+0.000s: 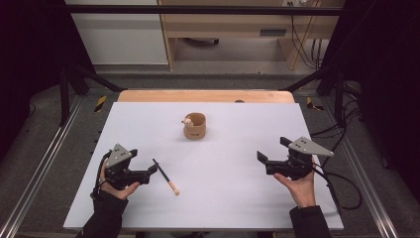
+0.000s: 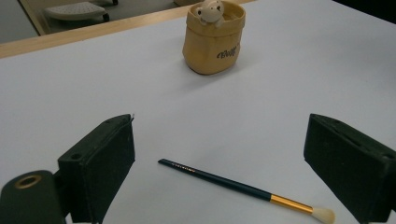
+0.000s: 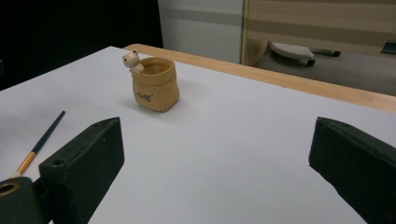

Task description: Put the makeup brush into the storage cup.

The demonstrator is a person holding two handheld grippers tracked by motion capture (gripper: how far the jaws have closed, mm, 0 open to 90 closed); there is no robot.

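We see a white table [image 1: 213, 198] with a wooden far edge, dark floor around it and pale cabinets behind. The left gripper [image 1: 151, 172] is held low at the near left with its jaws spread wide, gripping nothing; in its own view the brush [image 2: 243, 187] lies flat on the table between the jaws, touching neither, bristle end to the right. The right gripper [image 1: 262, 159] hovers at the near right, also wide apart and empty. The pot [image 1: 194, 126] stands upright mid-table, well beyond the brush; its inside is hidden from us.
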